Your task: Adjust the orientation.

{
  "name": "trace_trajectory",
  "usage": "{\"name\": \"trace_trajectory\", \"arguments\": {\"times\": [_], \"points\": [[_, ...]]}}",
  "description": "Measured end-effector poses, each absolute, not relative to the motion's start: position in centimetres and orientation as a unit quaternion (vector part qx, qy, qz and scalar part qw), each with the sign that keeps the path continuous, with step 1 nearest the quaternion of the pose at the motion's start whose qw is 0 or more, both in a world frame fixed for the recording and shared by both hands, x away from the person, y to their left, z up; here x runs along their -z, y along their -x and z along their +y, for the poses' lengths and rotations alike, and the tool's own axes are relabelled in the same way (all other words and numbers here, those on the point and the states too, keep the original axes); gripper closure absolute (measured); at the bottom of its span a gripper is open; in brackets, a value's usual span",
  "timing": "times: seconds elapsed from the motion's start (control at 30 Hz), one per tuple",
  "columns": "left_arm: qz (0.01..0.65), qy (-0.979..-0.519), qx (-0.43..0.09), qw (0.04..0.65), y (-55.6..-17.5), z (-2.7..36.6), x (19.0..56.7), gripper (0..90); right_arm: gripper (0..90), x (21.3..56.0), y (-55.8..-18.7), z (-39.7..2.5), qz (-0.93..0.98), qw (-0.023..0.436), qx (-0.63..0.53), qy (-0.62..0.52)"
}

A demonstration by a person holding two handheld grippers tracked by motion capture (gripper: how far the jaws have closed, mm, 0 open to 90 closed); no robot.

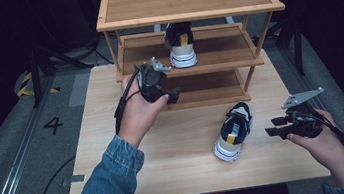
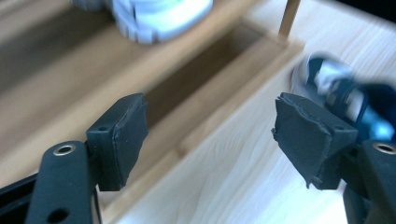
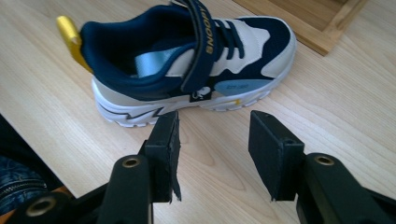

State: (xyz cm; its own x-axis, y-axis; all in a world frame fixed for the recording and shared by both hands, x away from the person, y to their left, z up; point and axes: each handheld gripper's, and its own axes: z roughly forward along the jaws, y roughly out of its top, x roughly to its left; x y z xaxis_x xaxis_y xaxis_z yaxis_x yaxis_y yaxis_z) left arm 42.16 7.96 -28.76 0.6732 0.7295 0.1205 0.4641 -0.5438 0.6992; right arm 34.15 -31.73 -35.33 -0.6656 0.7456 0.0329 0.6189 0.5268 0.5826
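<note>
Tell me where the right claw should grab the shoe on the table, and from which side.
Grip the shoe at the heel collar, just ahead of the yellow pull tab. It stands upright on its sole with the opening facing up, so one jaw can probably slip inside and the other press outside. The open right claw already faces its side; come down from above at the heel end.

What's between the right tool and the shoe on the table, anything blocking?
Nothing visible. The right tool is open, pointed at the side of the shoe, with bare table between them. The wooden rack and the left tool stand off to the side.
</note>
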Motion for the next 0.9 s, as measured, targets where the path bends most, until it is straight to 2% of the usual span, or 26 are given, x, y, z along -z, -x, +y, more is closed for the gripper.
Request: {"name": "trace_trajectory", "arguments": {"times": [0.43, 0.53, 0.7, 0.9], "points": [[0.372, -0.884, -0.125, 0.254, -39.0, 11.5, 36.2, 25.4, 58.6, 33.9, -32.6, -28.9, 0.879, 0.088, -0.308, -0.354], [0.375, -0.888, -0.123, 0.236, -39.2, 11.9, 36.8, 24.8, 58.8, 33.7, -32.3, -27.8, 0.883, 0.085, -0.314, -0.340], [0.380, -0.886, -0.107, 0.242, -39.2, 12.6, 38.2, 24.2, 59.1, 34.2, -32.7, -25.8, 0.893, 0.075, -0.308, -0.319], [0.399, -0.875, -0.117, 0.248, -38.6, 14.1, 38.3, 25.9, 58.1, 35.0, -33.7, -23.8, 0.902, 0.075, -0.299, -0.301]]}}
